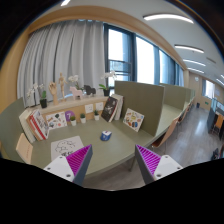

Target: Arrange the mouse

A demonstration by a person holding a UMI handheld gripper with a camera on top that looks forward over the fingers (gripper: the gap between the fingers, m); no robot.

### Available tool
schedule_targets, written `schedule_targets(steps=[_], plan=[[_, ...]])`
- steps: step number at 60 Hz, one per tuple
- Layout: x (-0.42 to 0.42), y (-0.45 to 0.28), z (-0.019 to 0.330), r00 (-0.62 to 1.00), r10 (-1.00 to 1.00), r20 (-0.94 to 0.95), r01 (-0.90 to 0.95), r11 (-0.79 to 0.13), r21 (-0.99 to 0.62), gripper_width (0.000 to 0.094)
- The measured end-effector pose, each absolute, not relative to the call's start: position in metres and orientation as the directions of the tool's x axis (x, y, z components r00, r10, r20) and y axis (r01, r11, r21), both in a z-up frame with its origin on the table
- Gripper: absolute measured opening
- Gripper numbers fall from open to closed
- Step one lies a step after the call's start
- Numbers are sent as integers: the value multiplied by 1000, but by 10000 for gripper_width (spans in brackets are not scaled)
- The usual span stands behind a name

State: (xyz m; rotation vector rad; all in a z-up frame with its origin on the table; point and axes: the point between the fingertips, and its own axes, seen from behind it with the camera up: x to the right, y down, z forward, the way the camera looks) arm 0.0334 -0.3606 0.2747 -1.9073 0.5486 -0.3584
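1. We see the hand-held gripper (110,165) raised above a green desk (115,150), its two fingers spread wide apart with nothing between them.
2. The purple pads (76,158) on the inner faces of the fingers both show, with bare desk in the gap.
3. We cannot find the mouse anywhere on the desk from here; we cannot tell where it lies.
4. Beyond the fingers a small blue box (106,135) stands on the desk.
5. Further back, books and cards (60,120) lean upright in a row along the desk's far edge.
6. Behind them small plants (45,95) stand before pale curtains (60,55) and a window (135,55).
7. A green partition (160,100) rises to the right of the desk.
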Motion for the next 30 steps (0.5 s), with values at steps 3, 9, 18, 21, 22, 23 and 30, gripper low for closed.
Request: schedule_targets(steps=[3, 9, 18, 21, 22, 23, 30], plan=[[34, -363, 266, 852, -524, -8, -217, -340, -915, 855], [48, -353, 232, 882, -472, 3, -205, -389, -898, 848], [88, -318, 169, 923, -384, 28, -165, -461, -872, 842], [96, -300, 148, 938, -345, 32, -149, -485, -861, 843], [99, -293, 141, 942, -333, 31, -146, -494, -857, 842], [103, -286, 135, 946, -322, 29, -144, -500, -854, 841], [121, -231, 96, 968, -251, -8, -146, -538, -830, 842]])
